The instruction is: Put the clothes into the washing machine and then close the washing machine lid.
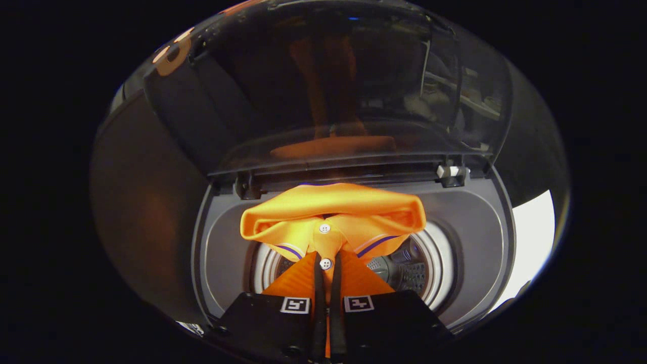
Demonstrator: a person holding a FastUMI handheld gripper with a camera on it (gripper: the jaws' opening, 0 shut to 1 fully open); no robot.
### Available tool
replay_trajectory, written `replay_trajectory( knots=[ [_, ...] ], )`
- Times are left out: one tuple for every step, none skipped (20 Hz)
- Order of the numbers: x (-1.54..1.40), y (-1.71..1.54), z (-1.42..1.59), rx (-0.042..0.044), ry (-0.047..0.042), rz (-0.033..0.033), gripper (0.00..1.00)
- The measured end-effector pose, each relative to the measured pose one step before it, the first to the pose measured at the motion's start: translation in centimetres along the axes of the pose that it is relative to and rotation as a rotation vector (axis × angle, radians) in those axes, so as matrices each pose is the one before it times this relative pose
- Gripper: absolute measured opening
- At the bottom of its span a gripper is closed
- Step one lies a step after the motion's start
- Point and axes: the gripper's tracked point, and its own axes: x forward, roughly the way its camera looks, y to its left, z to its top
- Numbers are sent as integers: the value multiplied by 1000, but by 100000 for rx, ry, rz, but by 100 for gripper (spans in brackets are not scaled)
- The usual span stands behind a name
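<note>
An orange polo shirt (331,215) with white buttons and a purple-striped collar hangs folded in my gripper (327,270), whose two fingers are shut on the button placket. The shirt is held right above the round drum opening (427,268) of a grey top-loading washing machine (470,227). Its perforated metal drum shows below the cloth to the right. The dark see-through lid (328,91) stands raised behind the opening and reflects the orange cloth.
The lid's hinges (451,172) sit at the back rim of the machine. A dark booth wall surrounds the machine on the left. A bright white surface (530,242) lies beyond the machine's right side.
</note>
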Motion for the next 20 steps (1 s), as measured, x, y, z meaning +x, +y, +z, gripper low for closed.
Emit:
replay_trajectory(
  knots=[
    [558, -228, -268, -1145, 374, -833, 11],
    [517, -277, -526, -932, 1449, -992, 11],
    [496, -25, -529, -61, 1695, -284, 11],
    [282, 154, -602, 546, 1593, 340, 11],
    [471, 6, -242, 265, 709, 78, 11],
    [397, -280, -407, -321, 1632, -329, 11],
    [321, -74, -185, -118, 574, -178, 11],
    [253, -129, -212, 72, 1039, -554, 11],
    [183, 72, -151, 402, 847, 611, 11],
    [228, 7, -29, 393, 18, -124, 11],
    [229, -53, -93, -73, 547, -167, 11],
    [46, -70, -147, 288, 509, 56, 11],
    [179, 70, -52, 216, 130, 29, 11],
    [196, -338, -275, -359, 841, -925, 11],
    [-35, -69, 54, 464, 493, 125, 11],
    [131, 182, 33, 52, -165, 58, 11],
    [3, -193, -3, 41, -275, -1042, 11],
    [-75, -215, -115, -477, 425, -666, 11],
    [140, 16, -166, -254, 853, -342, 11],
    [8, -43, -295, -354, 1403, 22, 11]
  ],
)
